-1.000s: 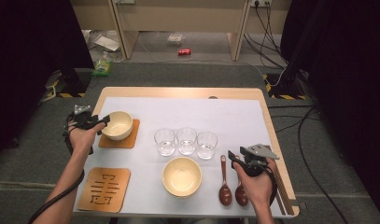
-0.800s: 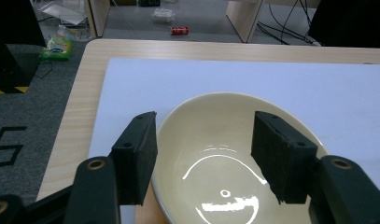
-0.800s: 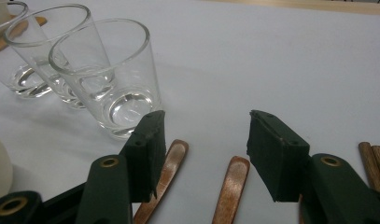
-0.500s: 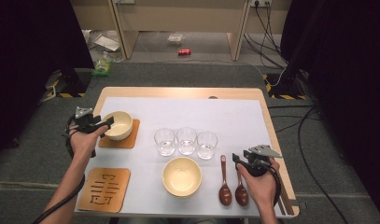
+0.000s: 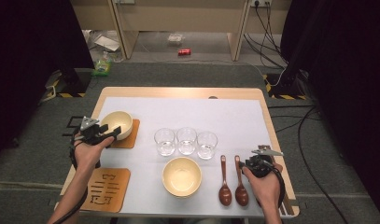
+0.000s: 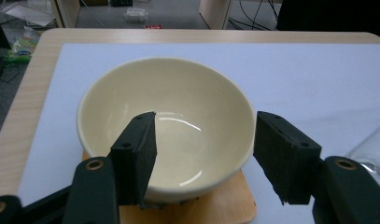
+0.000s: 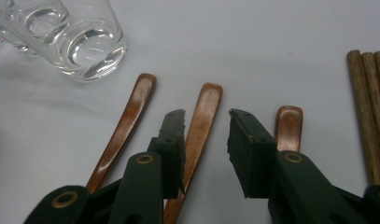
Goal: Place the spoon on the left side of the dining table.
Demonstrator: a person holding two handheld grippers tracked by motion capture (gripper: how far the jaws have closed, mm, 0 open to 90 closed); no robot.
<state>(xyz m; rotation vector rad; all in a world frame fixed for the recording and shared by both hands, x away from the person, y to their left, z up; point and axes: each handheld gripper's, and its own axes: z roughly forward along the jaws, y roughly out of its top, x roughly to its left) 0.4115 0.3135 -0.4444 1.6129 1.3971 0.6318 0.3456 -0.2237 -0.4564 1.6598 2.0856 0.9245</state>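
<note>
Withdrawn from the bowl (image 6: pixel 166 128), left gripper (image 6: pixel 204 154) fingers spread; right gripper (image 7: pixel 206 140) fingers, just closing, straddle a spoon (image 7: pixel 200 126).

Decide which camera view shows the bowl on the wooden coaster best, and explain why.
The left gripper view: the bowl sits close, its empty inside and rim plain between the left gripper's open jaws. The high view shows it small on its coaster. The right gripper view looks at the spoons.
</note>
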